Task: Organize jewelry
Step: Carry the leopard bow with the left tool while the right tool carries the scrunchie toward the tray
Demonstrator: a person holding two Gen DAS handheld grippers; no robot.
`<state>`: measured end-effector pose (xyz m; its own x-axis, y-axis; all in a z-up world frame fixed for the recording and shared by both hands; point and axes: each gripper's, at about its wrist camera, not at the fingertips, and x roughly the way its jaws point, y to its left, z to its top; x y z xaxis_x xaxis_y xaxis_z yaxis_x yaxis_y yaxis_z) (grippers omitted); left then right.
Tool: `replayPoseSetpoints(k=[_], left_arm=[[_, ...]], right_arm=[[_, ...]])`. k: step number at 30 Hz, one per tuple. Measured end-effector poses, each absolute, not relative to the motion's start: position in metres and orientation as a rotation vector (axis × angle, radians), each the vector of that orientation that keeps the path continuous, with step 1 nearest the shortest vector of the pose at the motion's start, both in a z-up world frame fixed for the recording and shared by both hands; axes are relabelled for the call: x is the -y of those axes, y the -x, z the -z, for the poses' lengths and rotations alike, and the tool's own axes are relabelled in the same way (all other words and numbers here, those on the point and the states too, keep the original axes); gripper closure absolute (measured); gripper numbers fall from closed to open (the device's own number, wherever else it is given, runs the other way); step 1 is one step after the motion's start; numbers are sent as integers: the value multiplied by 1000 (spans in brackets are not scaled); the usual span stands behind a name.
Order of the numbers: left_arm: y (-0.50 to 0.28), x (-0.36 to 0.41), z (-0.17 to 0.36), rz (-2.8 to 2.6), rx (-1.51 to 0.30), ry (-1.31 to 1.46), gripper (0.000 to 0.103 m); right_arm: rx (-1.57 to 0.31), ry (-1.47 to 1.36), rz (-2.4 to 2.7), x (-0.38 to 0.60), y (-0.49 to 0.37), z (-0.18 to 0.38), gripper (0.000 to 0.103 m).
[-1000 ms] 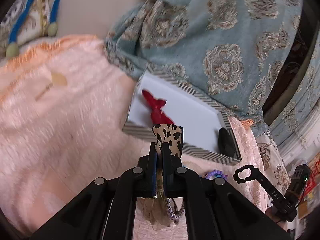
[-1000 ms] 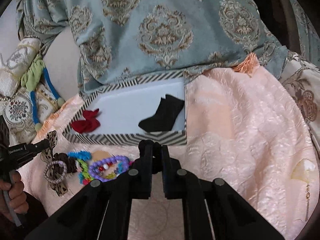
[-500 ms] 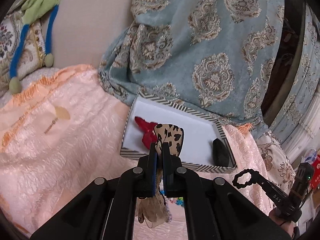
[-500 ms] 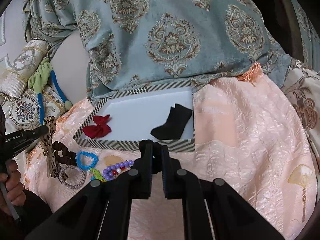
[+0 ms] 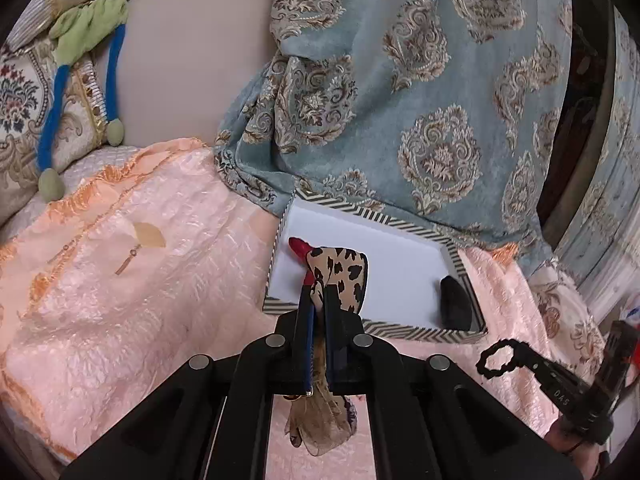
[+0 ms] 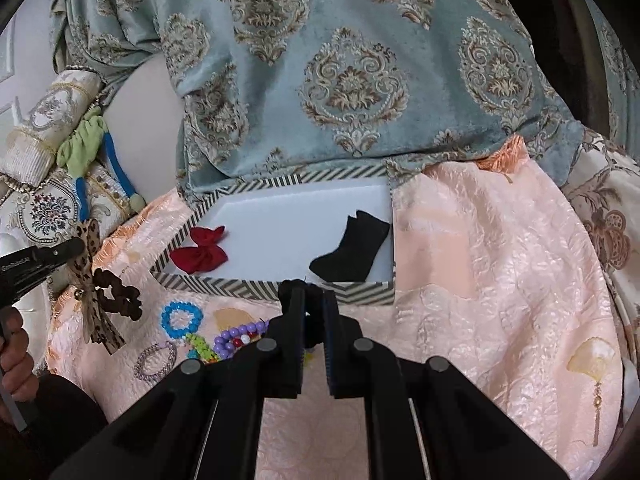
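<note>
1. Left wrist camera looked forward and down along its fingers, close over the striped box (image 5: 376,324).
2. Right wrist camera faced likewise, from farther right.
3. Shared: box (image 6: 276,287), pink bedspread (image 6: 492,264).

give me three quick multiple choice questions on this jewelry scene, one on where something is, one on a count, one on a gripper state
1. Where is the red fabric bow?
A in the striped-edged white box
B on a wooden shelf
C in a glass jar

2. How many things lie in that box?
A one
B two
C four

3. The left gripper is:
A open and empty
B shut on the leopard-print ribbon bow
C shut on a gold chain

Answers:
1 A, it lies on the box's white floor.
2 B, only the red bow and a black velvet piece are inside.
3 B, its fingers pinch the ribbon.
</note>
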<state>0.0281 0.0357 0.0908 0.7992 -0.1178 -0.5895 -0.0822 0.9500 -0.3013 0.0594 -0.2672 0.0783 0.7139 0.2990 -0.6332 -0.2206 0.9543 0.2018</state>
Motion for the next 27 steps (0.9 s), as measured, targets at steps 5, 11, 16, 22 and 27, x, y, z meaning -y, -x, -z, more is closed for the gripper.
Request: replayPoseSetpoints(k=[5, 11, 16, 22, 27], left_arm=[[-33, -16, -88, -10, -683, 233, 103], [-38, -1, -77, -64, -728, 163, 103], [-38, 8, -75, -87, -744, 108, 103], [-43, 12, -77, -85, -762, 88, 103], [-47, 12, -76, -60, -808, 81, 103]], right_arm=[[-734, -64, -285, 258, -57, -81, 95], [-767, -40, -266, 255, -54, -79, 95], [-800, -7, -240, 252, -53, -78, 95], [-855, 10, -230, 243, -60, -86, 95], [-885, 46, -218, 234, -64, -89, 95]])
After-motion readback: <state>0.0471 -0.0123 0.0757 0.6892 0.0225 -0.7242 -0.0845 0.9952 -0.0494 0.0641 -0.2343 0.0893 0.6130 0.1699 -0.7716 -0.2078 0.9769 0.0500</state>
